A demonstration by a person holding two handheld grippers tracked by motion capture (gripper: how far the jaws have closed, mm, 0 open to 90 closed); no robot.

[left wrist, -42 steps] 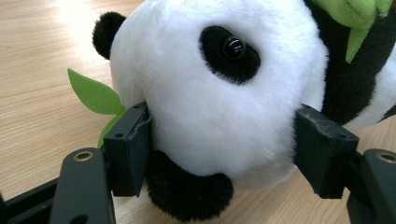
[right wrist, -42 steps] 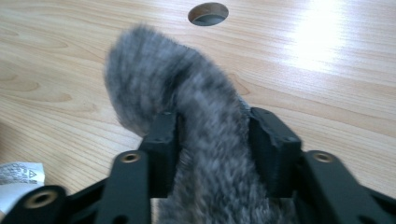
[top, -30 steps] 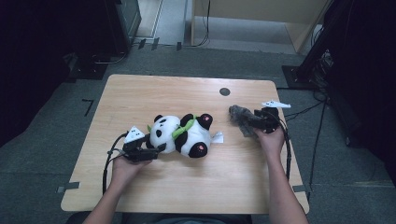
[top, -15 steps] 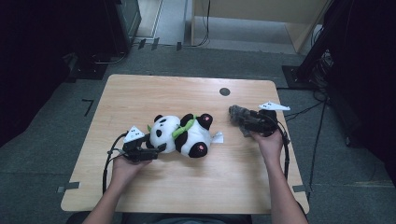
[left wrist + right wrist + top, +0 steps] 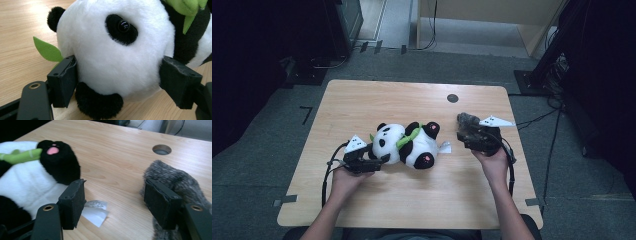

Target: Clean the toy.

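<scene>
A black-and-white panda plush with a green leaf scarf lies on its side in the middle of the wooden table. My left gripper lies at its left with both pads against the sides of the panda's head, closed on it. To the right, my right gripper points toward the panda's feet, open with only bare table between the jaws. A grey furry thing lies against the outer side of its right jaw. The panda's white label lies near the left jaw.
A round cable hole sits in the tabletop beyond the right gripper. Dark furniture and cables stand on the floor past the far and right edges. Bare wood stretches across the far half and along the near edge.
My right hand has shifted a little toward the panda and the near edge, beside the grey furry thing. The left gripper and the panda have stayed put.
</scene>
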